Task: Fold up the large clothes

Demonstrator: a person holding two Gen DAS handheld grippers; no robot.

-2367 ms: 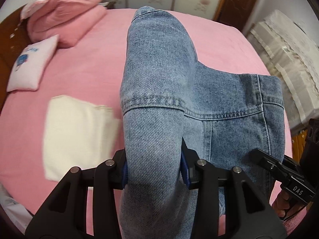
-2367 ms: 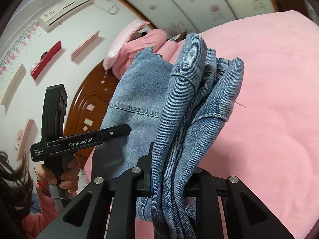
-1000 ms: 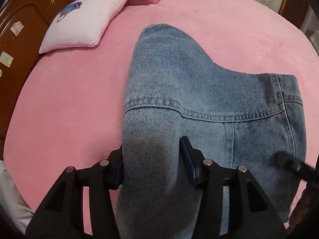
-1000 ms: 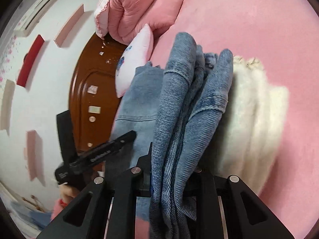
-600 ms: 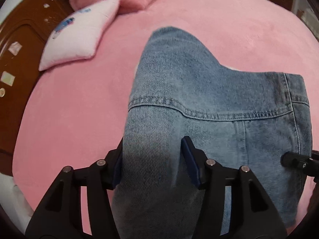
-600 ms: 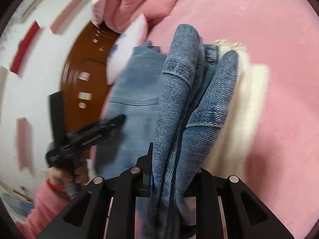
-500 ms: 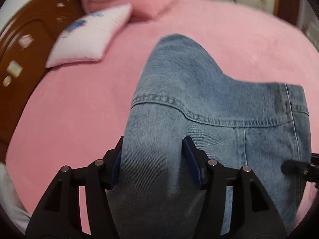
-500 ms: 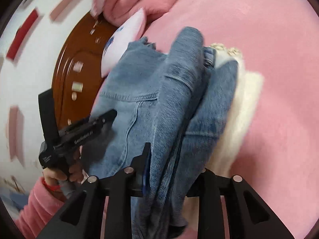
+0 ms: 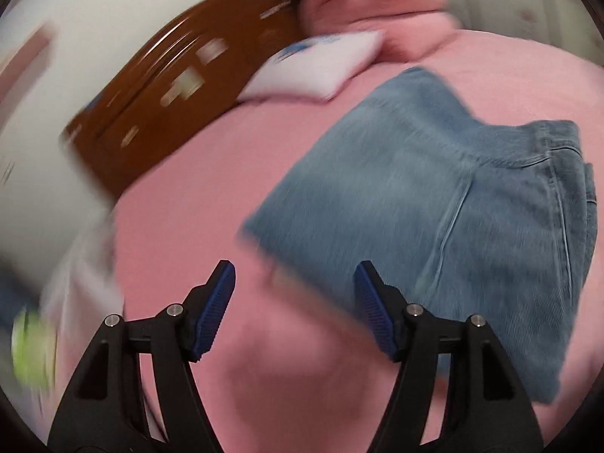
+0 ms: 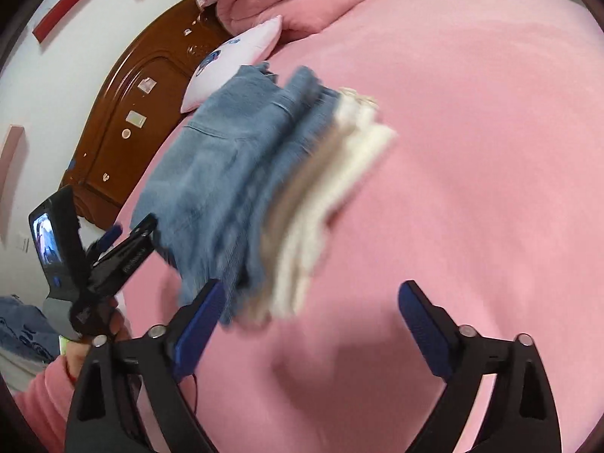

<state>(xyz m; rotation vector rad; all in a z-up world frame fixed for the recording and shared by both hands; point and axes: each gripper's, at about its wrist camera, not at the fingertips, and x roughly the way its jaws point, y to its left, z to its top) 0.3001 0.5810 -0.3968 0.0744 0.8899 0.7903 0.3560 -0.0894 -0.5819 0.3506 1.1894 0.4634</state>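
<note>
You are letting go of the folded jeans (image 10: 222, 173), now lying on a cream garment (image 10: 332, 192) on the pink bed (image 10: 490, 151), near its headboard edge. Left gripper (image 9: 294, 309) and right gripper (image 10: 309, 324) are both opening, nothing between their jaws. The bundle's long axis is pointing toward the pillow (image 10: 234, 64). Next, probably, you are fetching another garment.

The folded jeans (image 9: 434, 204) are matt, faded blue denim with raised stitched seams, lying on a cream knitted-looking cloth (image 10: 332, 196). The bedspread (image 10: 472, 151) is soft, matt pink fleece. The headboard (image 10: 124, 113) is glossy brown varnished wood.
</note>
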